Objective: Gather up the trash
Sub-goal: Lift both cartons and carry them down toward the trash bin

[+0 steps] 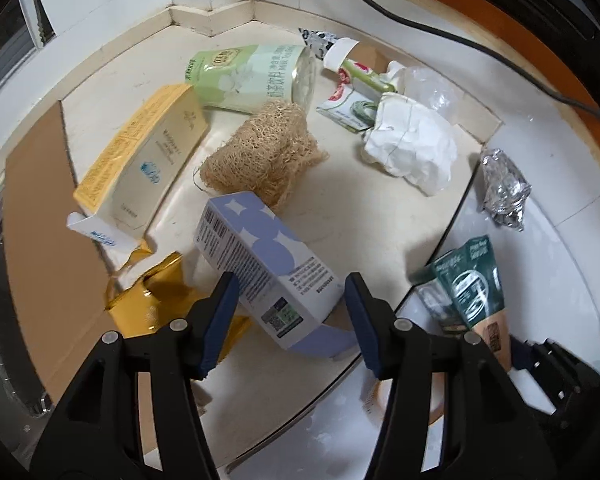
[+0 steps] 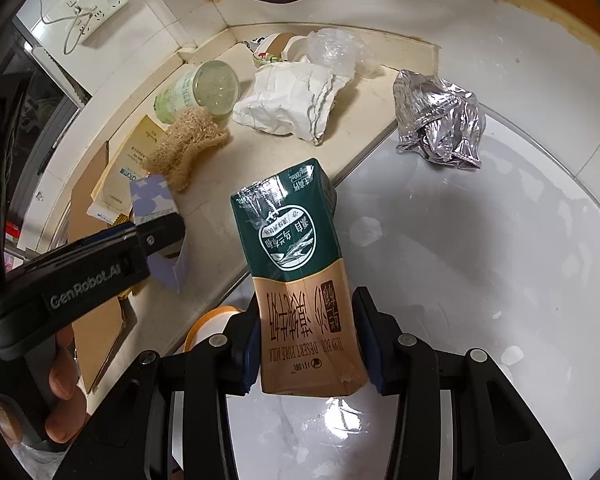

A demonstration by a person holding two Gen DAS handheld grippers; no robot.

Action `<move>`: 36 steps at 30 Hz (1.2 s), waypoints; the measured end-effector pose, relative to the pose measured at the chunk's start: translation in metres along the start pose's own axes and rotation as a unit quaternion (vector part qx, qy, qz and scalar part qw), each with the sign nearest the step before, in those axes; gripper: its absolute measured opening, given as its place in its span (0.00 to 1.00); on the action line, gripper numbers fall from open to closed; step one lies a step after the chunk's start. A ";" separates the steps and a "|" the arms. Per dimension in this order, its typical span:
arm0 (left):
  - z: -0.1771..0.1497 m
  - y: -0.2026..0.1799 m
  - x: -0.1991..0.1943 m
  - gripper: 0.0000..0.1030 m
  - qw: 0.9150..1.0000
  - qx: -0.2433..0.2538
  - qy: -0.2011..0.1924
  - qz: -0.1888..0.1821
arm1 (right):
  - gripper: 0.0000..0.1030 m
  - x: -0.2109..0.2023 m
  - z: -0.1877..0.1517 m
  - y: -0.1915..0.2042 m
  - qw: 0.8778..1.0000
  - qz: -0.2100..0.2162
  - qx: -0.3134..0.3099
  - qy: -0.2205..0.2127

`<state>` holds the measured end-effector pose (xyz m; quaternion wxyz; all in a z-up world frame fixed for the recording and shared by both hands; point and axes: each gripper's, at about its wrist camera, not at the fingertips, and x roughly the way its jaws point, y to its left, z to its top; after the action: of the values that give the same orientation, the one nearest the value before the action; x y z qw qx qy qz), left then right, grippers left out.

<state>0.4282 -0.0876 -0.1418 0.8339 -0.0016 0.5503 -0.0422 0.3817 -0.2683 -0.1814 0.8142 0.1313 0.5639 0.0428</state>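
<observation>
- The right gripper (image 2: 306, 344) is clamped on the brown lower half of a green-and-brown milk carton (image 2: 296, 264). The carton's long axis runs along the fingers, its green end pointing away from the camera over the white floor (image 2: 480, 260).
- The left gripper (image 1: 290, 312) has its jaws apart around the near end of a lilac-and-white box (image 1: 266, 268); the left pad seems to touch the box, while a gap shows at the right pad. The box lies slanted on the cream slab (image 1: 360, 216), its long axis running from near right to far left.
- Just beyond it lies a loofah sponge (image 1: 260, 152), with a yellow box (image 1: 140, 164) to its left.
- Farther off lie crumpled white paper (image 1: 412, 148) and a green bottle (image 1: 252, 76) on its side, base toward the right.
- Crumpled foil (image 1: 504, 192) sits at the slab's right edge.
</observation>
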 end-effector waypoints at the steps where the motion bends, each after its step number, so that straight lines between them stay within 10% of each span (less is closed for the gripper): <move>1: 0.001 0.000 0.001 0.50 1.000 -0.006 0.002 -0.004 | 0.41 -0.001 -0.001 0.000 1.000 0.000 0.001 0.000; 11: 0.001 0.009 0.028 0.54 0.996 -0.067 0.040 -0.048 | 0.40 -0.006 -0.005 -0.005 1.000 -0.005 0.001 0.002; 20: -0.002 0.011 0.017 0.36 0.996 -0.064 0.005 -0.060 | 0.40 -0.011 -0.008 -0.007 1.000 -0.009 -0.001 -0.001; 36: -0.043 -0.009 -0.136 0.35 0.992 0.016 -0.072 -0.098 | 0.38 -0.112 -0.024 0.013 0.996 0.017 0.024 -0.082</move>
<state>0.3346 -0.0851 -0.0337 0.8632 -0.0451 0.4851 -0.1321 0.3205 -0.2760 -0.0840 0.8535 0.1633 0.4937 0.0320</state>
